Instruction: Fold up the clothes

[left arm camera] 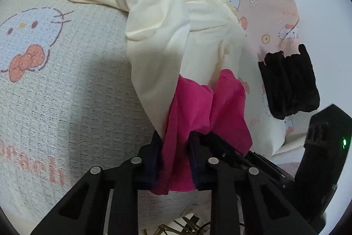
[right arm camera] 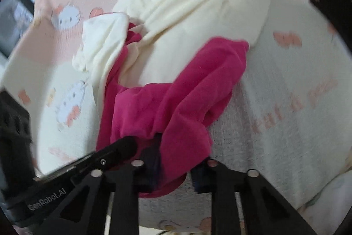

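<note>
Both grippers, left gripper and right gripper, have jaws clamped on a magenta garment joined to cream cloth, above a cartoon-cat bedspread.

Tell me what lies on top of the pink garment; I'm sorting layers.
A cream garment drapes over the pink garment at its far end. How far the pink reaches beneath is hidden.
</note>
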`<state>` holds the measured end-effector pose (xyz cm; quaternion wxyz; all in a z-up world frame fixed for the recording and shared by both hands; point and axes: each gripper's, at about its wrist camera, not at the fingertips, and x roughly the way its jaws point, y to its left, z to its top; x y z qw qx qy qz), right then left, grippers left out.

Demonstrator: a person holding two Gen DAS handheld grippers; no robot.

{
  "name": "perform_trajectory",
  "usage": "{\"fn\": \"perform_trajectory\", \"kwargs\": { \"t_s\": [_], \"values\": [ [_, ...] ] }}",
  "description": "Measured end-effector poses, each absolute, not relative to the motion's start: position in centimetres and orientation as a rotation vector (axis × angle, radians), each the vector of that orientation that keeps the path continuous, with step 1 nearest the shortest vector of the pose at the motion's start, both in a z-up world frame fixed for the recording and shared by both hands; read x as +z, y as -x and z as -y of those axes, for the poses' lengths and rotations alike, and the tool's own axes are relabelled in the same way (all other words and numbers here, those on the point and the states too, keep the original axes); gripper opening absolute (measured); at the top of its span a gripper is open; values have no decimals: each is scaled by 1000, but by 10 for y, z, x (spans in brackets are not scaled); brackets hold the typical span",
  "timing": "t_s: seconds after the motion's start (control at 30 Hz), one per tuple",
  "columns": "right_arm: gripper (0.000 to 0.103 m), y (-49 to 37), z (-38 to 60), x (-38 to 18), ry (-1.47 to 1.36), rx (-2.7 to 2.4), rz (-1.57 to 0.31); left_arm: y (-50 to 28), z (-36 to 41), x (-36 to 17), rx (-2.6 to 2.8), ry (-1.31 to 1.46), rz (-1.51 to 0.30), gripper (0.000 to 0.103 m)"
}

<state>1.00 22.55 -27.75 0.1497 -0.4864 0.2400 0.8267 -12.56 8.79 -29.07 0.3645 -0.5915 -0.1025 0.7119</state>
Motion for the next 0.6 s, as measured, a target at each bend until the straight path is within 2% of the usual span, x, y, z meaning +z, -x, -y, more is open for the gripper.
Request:
{"fn": "perform_trajectory", "kwargs": {
  "t_s": [0.07,0.37,0.6],
  "values": [
    [12,-14,-224,-271,1382,2379,-621,125,-90,-287,1823,1526,274,18],
    [10,-22,-234,-243,1286,2311,-599,108,-127,-263,1755,1512,202,16],
    [7,-30,-272,-221,1212,2263,-505,104,-160,-249,1666,1530,234,16]
  ]
}}
